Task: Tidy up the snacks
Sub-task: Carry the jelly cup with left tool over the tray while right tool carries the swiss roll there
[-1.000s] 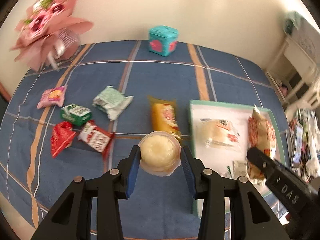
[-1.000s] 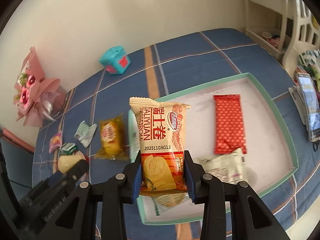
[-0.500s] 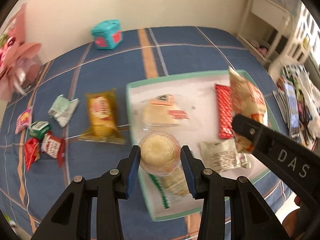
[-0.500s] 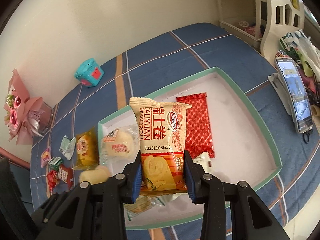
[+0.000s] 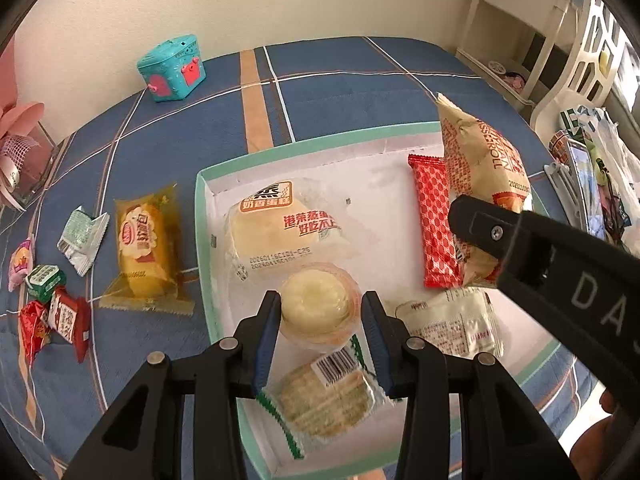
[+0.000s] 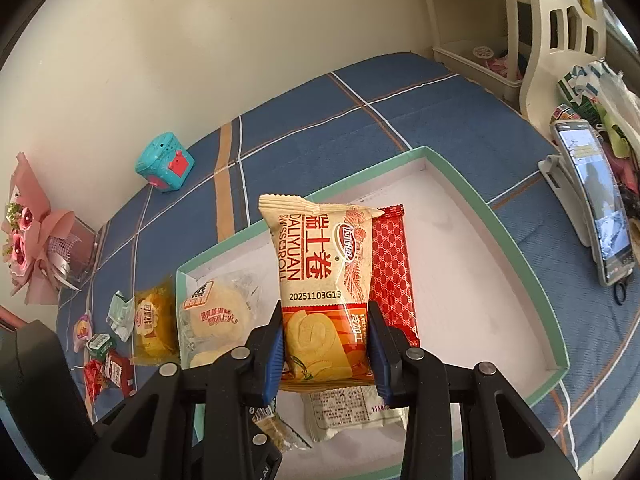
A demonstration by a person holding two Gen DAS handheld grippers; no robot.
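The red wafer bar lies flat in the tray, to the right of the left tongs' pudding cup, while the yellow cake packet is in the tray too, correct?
Not quite: the left wrist view shows the yellow cake packet on the blue cloth, left of the tray. The red wafer bar does lie flat in the tray, right of the pudding cup in the left tongs.

The roll pack (image 6: 320, 280) reads "DALIYUAN SWISS ROLL" and "20251103G13", with large red Chinese characters. The right gripper (image 5: 472, 220) arm shows white letters "DA". The bun wrapper (image 5: 280, 232) carries Chinese print.
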